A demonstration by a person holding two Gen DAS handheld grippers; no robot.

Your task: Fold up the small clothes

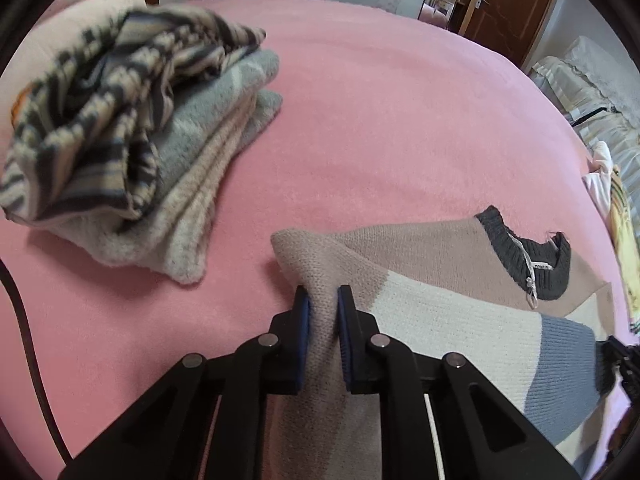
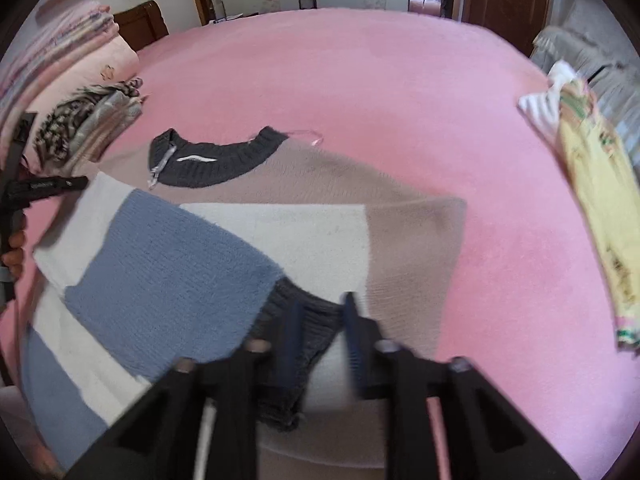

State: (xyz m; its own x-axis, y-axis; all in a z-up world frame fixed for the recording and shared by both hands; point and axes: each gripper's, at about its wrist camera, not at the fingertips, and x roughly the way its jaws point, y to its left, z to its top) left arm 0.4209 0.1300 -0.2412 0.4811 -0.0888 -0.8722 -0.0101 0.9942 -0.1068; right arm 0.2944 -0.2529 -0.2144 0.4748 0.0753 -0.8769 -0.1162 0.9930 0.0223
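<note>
A small knit sweater (image 1: 440, 320) in beige, white and blue blocks, with a dark grey collar (image 1: 516, 248), lies flat on the pink bed (image 1: 380, 120). My left gripper (image 1: 322, 292) is shut on a raised ridge of beige fabric at the sweater's edge. In the right wrist view the sweater (image 2: 280, 232) lies spread out, its blue sleeve (image 2: 168, 280) folded across the body. My right gripper (image 2: 324, 302) is shut on the sleeve's dark grey cuff (image 2: 316, 320). The left gripper (image 2: 40, 188) shows at the far left, held by a hand.
A pile of folded knitwear (image 1: 120, 140) topped by a striped piece sits left of the sweater. A yellow patterned garment (image 2: 592, 200) lies at the bed's right edge. A dark cable (image 1: 24, 320) hangs at the left. A sofa (image 1: 592, 92) stands beyond the bed.
</note>
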